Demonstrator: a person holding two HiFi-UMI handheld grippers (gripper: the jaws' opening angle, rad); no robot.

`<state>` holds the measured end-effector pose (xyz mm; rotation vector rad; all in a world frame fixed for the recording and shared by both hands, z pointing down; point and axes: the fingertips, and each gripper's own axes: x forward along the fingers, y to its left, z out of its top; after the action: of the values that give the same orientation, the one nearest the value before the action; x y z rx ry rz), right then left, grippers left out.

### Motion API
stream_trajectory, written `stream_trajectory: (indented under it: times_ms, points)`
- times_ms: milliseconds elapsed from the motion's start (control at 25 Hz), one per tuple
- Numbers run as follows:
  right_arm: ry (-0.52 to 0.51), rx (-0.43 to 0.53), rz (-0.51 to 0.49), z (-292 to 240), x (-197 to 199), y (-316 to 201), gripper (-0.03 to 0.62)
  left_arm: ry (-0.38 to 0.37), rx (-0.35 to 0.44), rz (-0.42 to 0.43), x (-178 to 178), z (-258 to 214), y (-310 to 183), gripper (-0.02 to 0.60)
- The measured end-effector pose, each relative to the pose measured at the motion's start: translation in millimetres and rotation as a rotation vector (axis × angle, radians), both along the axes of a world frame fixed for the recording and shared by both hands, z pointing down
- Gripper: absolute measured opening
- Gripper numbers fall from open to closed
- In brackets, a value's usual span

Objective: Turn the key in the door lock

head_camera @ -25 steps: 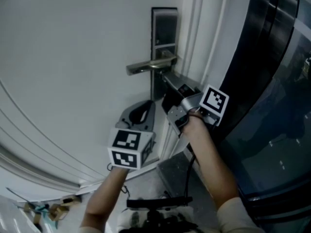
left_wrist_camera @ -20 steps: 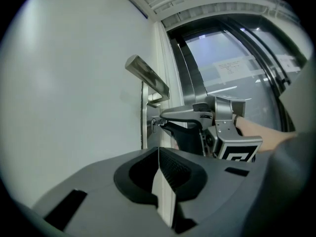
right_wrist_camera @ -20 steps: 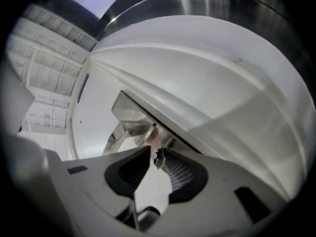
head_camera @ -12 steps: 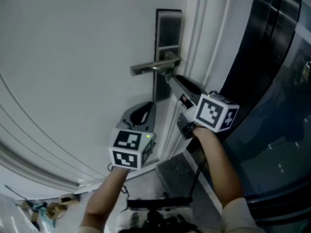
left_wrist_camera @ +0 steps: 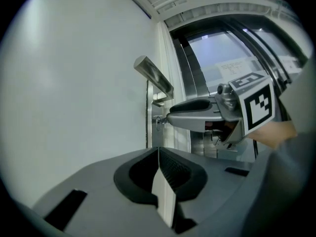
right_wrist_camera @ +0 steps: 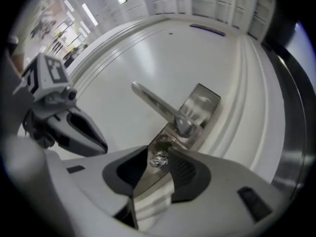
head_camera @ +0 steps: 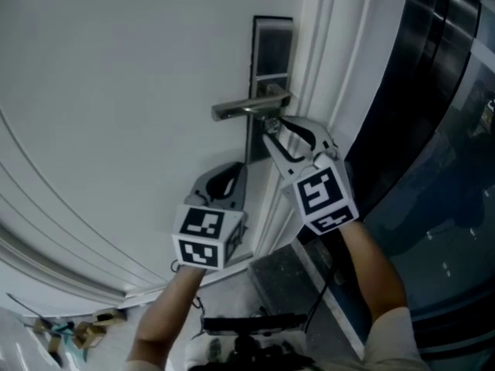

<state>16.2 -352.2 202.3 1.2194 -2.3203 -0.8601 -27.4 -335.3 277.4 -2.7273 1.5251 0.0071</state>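
The key (right_wrist_camera: 159, 158) sits in the lock plate (right_wrist_camera: 200, 107) on the white door (head_camera: 116, 91), at six o'clock from the lever handle (right_wrist_camera: 150, 98). My right gripper (head_camera: 274, 128) frames it. Its jaws have just been opening and stand released, with the key between them and the pads clear of it. My left gripper (left_wrist_camera: 158, 150), at seven o'clock in the head view, is clenched on nothing. I judge the turn either finished or paused for a fresh grip; no bolt shows. No writing is readable: my cubes (head_camera: 320, 198) carry only square markers, and the print on a paper sheet (left_wrist_camera: 236, 66) behind glass is too small.
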Motion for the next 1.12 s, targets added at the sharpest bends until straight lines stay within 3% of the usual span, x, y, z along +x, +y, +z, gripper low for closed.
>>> stream_trajectory:
  times_ms: [240, 400, 480, 640, 720, 840, 1120]
  points:
    - [0.308, 0.126, 0.031, 16.1, -6.1, -5.2, 0.123, 0.003, 0.004, 0.000, -0.5, -0.3, -0.8, 0.020]
    - [0.688, 0.353, 0.116, 28.7, -5.3, -14.2, 0.122, 0.005, 0.007, -0.004, -2.4, -1.5, -0.3, 0.020]
    - [0.784, 0.401, 0.134, 31.6, -5.9, -19.9, 0.121, 0.006, 0.007, -0.004, -2.7, -2.5, 0.2, 0.020]
    - [0.844, 0.438, 0.183, 29.6, 0.7, -30.2, 0.115, 0.002, 0.006, -0.008, -4.5, -1.6, 0.5, 0.020]
    - [0.871, 0.482, 0.194, 29.2, 1.6, -31.1, 0.083, 0.003, 0.003, -0.014, -7.0, -0.1, -1.0, 0.020]
    - [0.865, 0.507, 0.195, 27.5, 0.2, -31.9, 0.077, 0.006, -0.003, -0.015, -8.0, 1.5, -3.9, 0.020]
    - [0.744, 0.397, 0.186, 25.8, -1.0, -31.6, 0.075, 0.010, -0.003, -0.004, -3.3, 1.7, -6.6, 0.020]
